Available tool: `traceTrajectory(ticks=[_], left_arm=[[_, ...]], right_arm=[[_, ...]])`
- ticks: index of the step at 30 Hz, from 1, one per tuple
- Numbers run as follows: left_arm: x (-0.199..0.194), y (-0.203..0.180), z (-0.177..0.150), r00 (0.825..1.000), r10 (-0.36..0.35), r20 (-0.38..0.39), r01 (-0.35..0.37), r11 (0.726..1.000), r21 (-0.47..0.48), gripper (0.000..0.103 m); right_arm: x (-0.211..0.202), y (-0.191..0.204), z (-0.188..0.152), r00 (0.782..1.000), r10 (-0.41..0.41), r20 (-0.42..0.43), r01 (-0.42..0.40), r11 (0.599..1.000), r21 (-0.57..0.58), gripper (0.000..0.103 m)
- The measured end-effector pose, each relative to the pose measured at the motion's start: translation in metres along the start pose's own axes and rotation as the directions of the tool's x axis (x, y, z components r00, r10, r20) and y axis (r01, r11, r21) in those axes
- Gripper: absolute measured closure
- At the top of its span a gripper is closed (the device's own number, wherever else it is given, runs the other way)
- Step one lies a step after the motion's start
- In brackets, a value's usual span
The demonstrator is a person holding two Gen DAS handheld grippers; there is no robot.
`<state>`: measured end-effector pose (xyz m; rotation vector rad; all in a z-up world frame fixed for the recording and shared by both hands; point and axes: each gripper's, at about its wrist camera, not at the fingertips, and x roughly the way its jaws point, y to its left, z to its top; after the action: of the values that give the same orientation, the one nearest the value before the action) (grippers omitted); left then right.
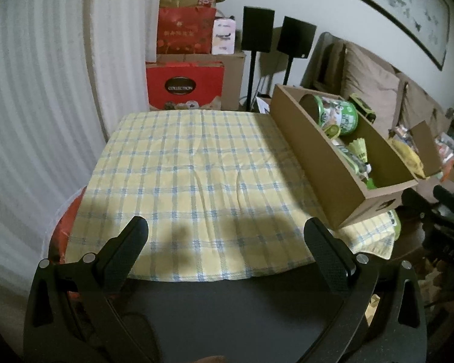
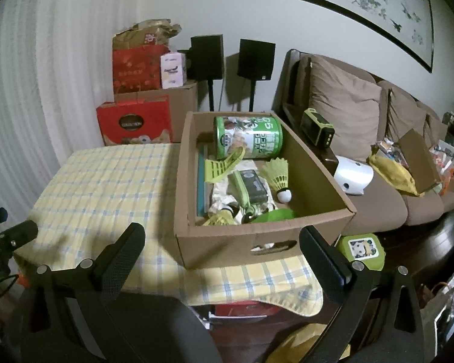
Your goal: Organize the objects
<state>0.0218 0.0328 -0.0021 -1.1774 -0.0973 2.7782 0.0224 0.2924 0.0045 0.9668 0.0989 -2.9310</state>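
A cardboard box (image 2: 227,248) stands on the right part of a table with a yellow checked cloth (image 2: 106,181). It holds a green can (image 2: 248,136), a yellow shuttlecock (image 2: 278,172), a green-edged case (image 2: 251,186), a yellow scoop (image 2: 224,163) and other small items. The box also shows in the left wrist view (image 1: 324,163). My right gripper (image 2: 222,242) is open and empty, just in front of the box. My left gripper (image 1: 227,236) is open and empty over the cloth's (image 1: 181,166) near edge.
A brown sofa (image 2: 348,109) with cushions and clutter stands right of the table. A green lidded container (image 2: 363,249) sits low beside the box. Red gift boxes (image 1: 184,84) and two black speakers (image 1: 257,28) stand behind the table by the white curtain.
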Motion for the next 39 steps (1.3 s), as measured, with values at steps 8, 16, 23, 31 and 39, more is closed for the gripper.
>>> traceTrajectory(ticks=[8,16,23,31,39], left_arm=[[-0.0001,-0.0054,-0.0062,1.0,0.008,-0.009,-0.008,1.0,0.022,0.0],[0.0003,-0.0028,-0.0077,1.0,0.017,-0.006,-0.017,1.0,0.013,0.0],[0.0011,-0.002,-0.008,1.0,0.028,-0.009,-0.028,1.0,0.01,0.0],[0.0029,-0.002,-0.0093,0.999,0.032,-0.017,-0.032,0.999,0.006,0.0],[0.0029,-0.0017,-0.0104,0.999,0.037,-0.013,-0.037,0.999,0.005,0.0]], right_arm=[[0.0007,0.0009,-0.0079,1.0,0.002,-0.015,-0.002,1.0,0.007,0.0],[-0.0006,0.0016,-0.0089,1.0,0.009,-0.014,-0.009,1.0,0.007,0.0],[-0.0028,0.007,-0.0106,1.0,0.017,-0.014,-0.017,1.0,0.003,0.0],[-0.0034,0.0076,-0.0105,1.0,0.017,-0.016,-0.017,1.0,0.006,0.0],[-0.0036,0.0079,-0.0103,1.0,0.018,-0.017,-0.018,1.0,0.011,0.0]])
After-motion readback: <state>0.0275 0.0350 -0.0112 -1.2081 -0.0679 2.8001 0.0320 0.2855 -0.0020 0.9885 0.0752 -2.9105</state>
